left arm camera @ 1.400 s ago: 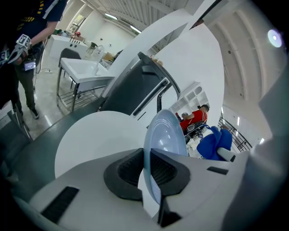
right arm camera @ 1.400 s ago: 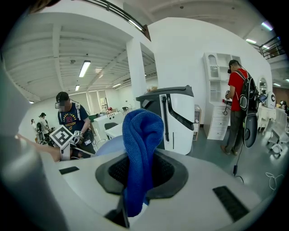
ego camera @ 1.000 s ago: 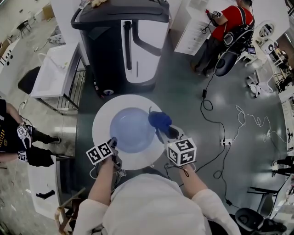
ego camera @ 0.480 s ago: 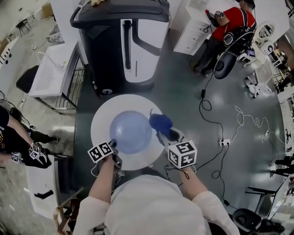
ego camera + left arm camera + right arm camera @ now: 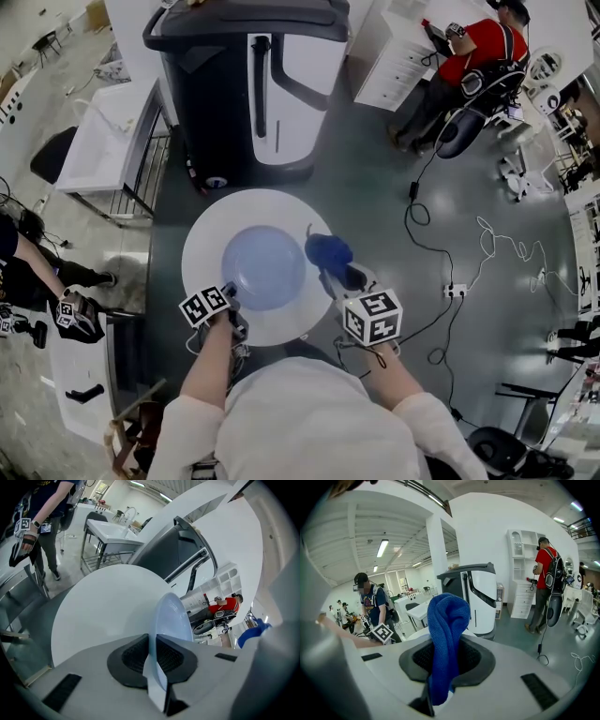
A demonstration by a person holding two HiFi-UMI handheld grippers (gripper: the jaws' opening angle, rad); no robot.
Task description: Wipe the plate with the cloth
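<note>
- The plate (image 5: 265,267), pale blue and shallow, lies over the middle of the round white table (image 5: 204,232). Whether its far edge rests on the tabletop or is raised, I cannot tell.
- The left gripper (image 5: 230,292) is at the table's near-left side. Its jaws are almost together, pinching the plate's near rim, and the left gripper view shows the thin edge running between the ribbed pads.
- The right gripper (image 5: 330,274) is at the table's near-right side. Its jaws are closed on the blue cloth (image 5: 328,248), which bunches up above them, just beside the plate's right rim and not yet on its face.
- The plate looks stiff, smooth and probably slippery, and breakable if dropped onto the table.
- A hold on one narrow bit of rim leaves most of the plate hanging out from the pads. Firm wiping pressure could lever it loose, so strokes are best kept light and close to the held side.
- The cloth is soft, light and limp. It folds under pressure, so the bunch held near the jaws should do the rubbing.
</note>
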